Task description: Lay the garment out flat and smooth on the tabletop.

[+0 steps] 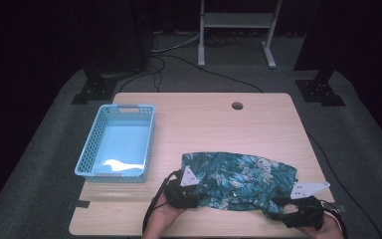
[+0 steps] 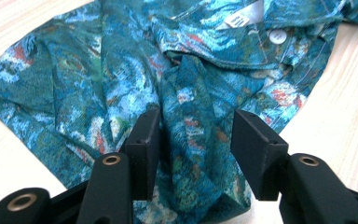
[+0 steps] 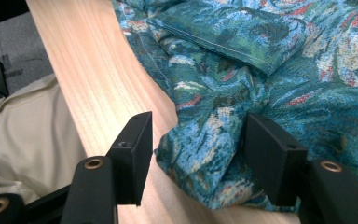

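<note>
shirt: teal leaf-print button shirt (image 1: pixel 238 179), crumpled flat on the worktop (image 1: pixel 204 119), near the front edge toward the front right corner; white neck label (image 2: pixel 237 20) and a white button (image 2: pixel 276 36) visible in the left gripper view
shirt extent: spreads from mid-front of the worktop nearly to the right edge
left gripper: (image 1: pixel 191 196) at the shirt's front left corner; jaws partly apart, a raised fold of fabric stands between them (image 2: pixel 193 140); one pad looks against the cloth, the other a little off it, no firm pinch
right gripper: (image 1: pixel 278 206) at the shirt's front right end, at the worktop's front edge; jaws parted, a fold of the hem sits between them (image 3: pixel 196 149); clear gap at one pad, not pinched
hands: left hand (image 1: pixel 166 214) and right hand (image 1: pixel 323 226) come in at the front edge
basket: light blue perforated basket (image 1: pixel 92 149) at the left side of the worktop, well apart from the shirt
worktop hole: round cable hole (image 1: pixel 237 105) near the back edge
</note>
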The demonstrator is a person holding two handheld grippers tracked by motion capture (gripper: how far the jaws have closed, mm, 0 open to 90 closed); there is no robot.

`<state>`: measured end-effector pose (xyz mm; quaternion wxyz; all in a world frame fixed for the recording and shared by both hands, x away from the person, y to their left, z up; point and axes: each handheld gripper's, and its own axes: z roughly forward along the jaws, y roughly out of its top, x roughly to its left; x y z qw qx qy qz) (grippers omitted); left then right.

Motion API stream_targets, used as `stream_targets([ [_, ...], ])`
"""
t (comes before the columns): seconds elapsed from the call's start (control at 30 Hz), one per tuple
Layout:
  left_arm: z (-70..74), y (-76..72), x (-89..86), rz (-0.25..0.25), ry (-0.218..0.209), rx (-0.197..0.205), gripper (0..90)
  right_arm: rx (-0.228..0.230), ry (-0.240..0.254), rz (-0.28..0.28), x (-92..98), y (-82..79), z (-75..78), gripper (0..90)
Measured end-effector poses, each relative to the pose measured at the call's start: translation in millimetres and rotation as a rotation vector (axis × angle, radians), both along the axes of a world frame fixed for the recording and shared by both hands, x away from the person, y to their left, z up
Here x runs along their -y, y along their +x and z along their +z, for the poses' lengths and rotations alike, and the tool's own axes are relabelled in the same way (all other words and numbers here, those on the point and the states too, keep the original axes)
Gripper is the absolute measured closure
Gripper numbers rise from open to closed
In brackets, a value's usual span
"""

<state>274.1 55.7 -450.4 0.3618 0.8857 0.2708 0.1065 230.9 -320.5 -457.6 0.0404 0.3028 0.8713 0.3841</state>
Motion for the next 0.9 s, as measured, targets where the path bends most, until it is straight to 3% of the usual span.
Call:
stream_targets([
  [0.13,-2.9,1.5,3.0,0.000,0.022,-0.011,52.8,0.002,-0.010,-0.002,-0.1,-0.7,-0.7,44.3],
  [0.2,-4.9,2.4,5.2,0.001,0.028,-0.013,52.9,0.002,-0.024,-0.007,-1.7,1.1,-3.1,48.7],
  [0.23,-5.8,2.8,6.5,0.003,0.037,-0.011,55.1,-0.002,-0.036,-0.004,-4.4,3.8,-6.9,56.8],
  [0.27,-6.6,2.8,7.3,-0.001,0.041,-0.009,55.1,-0.002,-0.036,-0.004,-4.4,3.8,-6.9,56.8],
  [0.3,-8.0,3.0,8.5,-0.004,0.049,-0.008,58.9,-0.006,-0.052,0.001,-7.9,6.2,-10.5,63.9],
  [0.53,-11.6,2.5,9.4,-0.014,0.080,0.000,73.2,-0.034,-0.043,0.005,-10.7,11.0,-12.9,77.3],
  [0.7,-12.8,2.5,6.2,-0.014,0.074,-0.005,79.8,-0.056,-0.034,0.016,-11.5,14.5,-13.7,82.2],
  [0.9,-15.9,-1.6,-2.3,0.000,0.038,-0.015,79.8,-0.059,-0.026,0.029,-15.5,14.6,-14.5,83.5],
])
